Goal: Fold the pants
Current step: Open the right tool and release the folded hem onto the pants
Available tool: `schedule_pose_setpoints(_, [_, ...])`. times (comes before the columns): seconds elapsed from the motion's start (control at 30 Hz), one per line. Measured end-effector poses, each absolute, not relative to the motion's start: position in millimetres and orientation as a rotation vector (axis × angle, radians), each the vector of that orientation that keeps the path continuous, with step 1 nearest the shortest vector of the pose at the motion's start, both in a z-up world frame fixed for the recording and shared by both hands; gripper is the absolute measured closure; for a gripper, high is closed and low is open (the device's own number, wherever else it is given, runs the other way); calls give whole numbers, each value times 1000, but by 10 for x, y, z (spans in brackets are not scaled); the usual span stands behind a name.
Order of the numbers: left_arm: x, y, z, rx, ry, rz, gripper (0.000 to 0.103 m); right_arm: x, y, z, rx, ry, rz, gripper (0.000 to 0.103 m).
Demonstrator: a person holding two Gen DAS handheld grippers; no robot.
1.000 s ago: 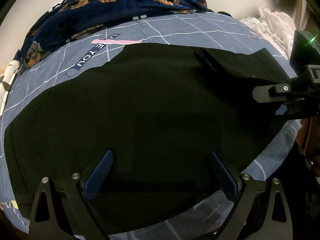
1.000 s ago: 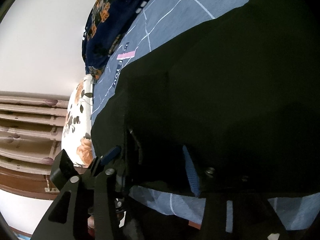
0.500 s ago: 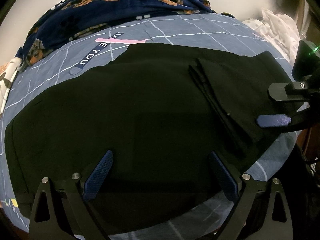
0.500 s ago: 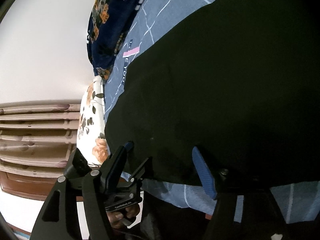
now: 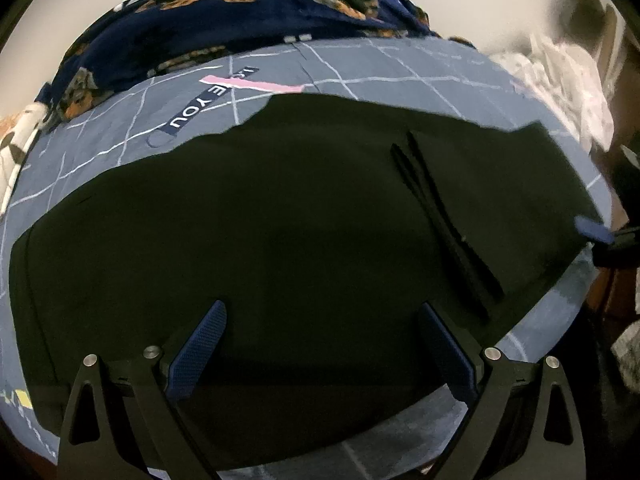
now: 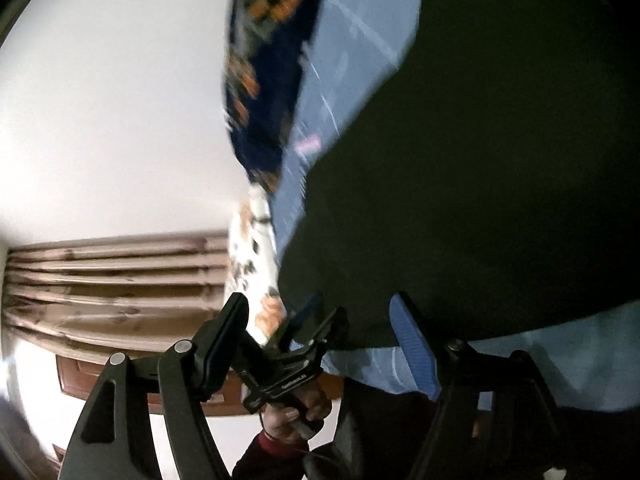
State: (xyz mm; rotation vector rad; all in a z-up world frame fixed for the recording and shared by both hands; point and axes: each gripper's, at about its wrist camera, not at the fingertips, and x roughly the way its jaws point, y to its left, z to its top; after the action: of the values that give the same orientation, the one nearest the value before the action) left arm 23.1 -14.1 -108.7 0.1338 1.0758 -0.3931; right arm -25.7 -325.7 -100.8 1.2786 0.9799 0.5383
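The black pants point(image 5: 280, 220) lie flat on the blue grid-patterned bedsheet point(image 5: 400, 68); the left gripper point(image 5: 320, 344) hovers over them, fingers wide apart and empty, while the right gripper point(image 6: 320, 336) fingers are opening, nothing between them.

Both grippers are matte black frames with triangular cut-outs and silver round-head screws at the pivots behind the jaws. The left gripper point(image 5: 322, 344) carries dark blue knurled pads; the right gripper point(image 6: 352, 344) likewise. A dark red sleeve point(image 6: 272, 446) cuffs the left hand point(image 6: 298, 408).
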Motion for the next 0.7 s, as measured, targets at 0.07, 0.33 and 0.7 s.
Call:
schedule_pose_setpoints(0.07, [244,-114,-1034,104,1072,-385,7,-360,-3592,-889,1248,900,476,33])
schedule_pose_setpoints(0.33, [182,-276,-638,72,976,-447,7,-459,-4364,-675,1124,805,281,71])
schedule_pose_setpoints(0.7, [179,-1034,-718,223,928,-556,7,243,-4118,-773,947,893,368,84])
